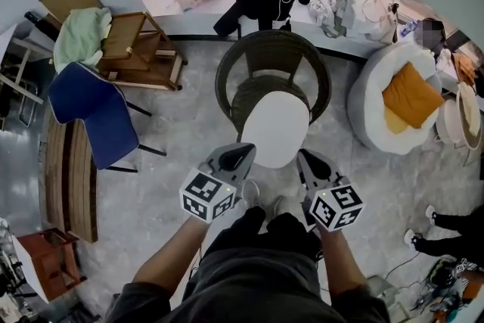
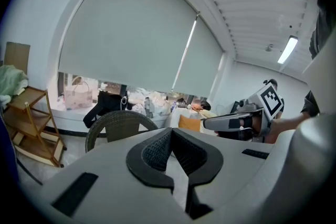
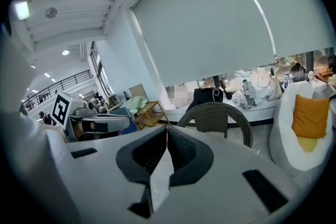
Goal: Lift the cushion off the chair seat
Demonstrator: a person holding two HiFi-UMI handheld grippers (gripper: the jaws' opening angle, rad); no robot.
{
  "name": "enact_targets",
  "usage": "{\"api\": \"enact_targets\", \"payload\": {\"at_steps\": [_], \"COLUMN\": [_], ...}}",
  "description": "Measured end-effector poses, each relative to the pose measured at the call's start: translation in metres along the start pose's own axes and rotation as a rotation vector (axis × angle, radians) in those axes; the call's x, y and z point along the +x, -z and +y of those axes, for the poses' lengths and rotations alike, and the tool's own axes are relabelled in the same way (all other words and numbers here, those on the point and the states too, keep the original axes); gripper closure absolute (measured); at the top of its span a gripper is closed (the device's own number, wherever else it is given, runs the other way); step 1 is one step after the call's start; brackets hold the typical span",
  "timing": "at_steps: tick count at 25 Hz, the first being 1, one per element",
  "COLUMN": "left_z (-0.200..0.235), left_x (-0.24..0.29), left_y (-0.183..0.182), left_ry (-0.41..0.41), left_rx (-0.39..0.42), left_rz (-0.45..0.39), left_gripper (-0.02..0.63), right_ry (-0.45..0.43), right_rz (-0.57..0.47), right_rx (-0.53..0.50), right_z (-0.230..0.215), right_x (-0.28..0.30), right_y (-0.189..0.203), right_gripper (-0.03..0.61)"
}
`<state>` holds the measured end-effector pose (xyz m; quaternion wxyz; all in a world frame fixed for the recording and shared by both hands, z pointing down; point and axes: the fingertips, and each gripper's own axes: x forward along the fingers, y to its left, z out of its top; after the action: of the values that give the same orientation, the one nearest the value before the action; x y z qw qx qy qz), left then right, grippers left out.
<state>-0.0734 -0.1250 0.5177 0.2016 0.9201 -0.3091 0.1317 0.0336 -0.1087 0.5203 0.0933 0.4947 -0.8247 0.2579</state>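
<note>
A dark wicker chair (image 1: 272, 60) stands in front of me, and a white oval cushion (image 1: 274, 125) lies on its seat. My left gripper (image 1: 247, 150) is at the cushion's near left edge, jaws shut with nothing between them. My right gripper (image 1: 303, 156) is at the near right edge, also shut and empty. I cannot tell whether either one touches the cushion. The chair back (image 2: 119, 126) shows past the closed left gripper (image 2: 171, 131) in the left gripper view, and the chair back (image 3: 215, 115) shows past the closed right gripper (image 3: 167, 127) in the right gripper view.
A blue chair (image 1: 94, 113) and a wooden rack (image 1: 136, 49) stand at the left. At the right is a white round seat (image 1: 374, 106) with an orange cushion (image 1: 410, 97). Bags lie on the window ledge (image 1: 197, 25). A person's feet (image 1: 435, 227) are at the right.
</note>
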Motion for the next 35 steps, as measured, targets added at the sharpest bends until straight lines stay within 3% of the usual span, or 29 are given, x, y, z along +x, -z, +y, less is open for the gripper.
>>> {"api": "enact_targets", "payload": {"at_steps": [9,18,21,28,35], "left_z": [0.051,0.076,0.078,0.074,0.087], "left_x": [0.046,0.097,0.106,0.116,0.137], "left_y": [0.06,0.124,0.137,0.162,0.194], "left_ry": [-0.037,-0.028,-0.024,-0.005,-0.024], "left_rx": [-0.087,-0.122,-0.128,-0.131,-0.159], "left_rz": [0.091,0.208,0.242,0.309,0.35], "left_gripper": [0.604,0.603,0.604,0.603,0.604], "right_ry": [0.069,0.145,0.167,0.257,0.207], "right_rz": [0.129,0.275,0.342,0.47,0.521], "right_rx": [0.109,0.3,0.372,0.567,0.679], "right_z": [-0.066,-0.159,-0.183,-0.23,-0.237], "right_x": [0.053,0.11,0.125,0.136,0.167], "right_y": [0.072,0.208,0.26,0.379,0.441], "right_gripper": [0.563,0.557,0.459,0.402,0.38]}}
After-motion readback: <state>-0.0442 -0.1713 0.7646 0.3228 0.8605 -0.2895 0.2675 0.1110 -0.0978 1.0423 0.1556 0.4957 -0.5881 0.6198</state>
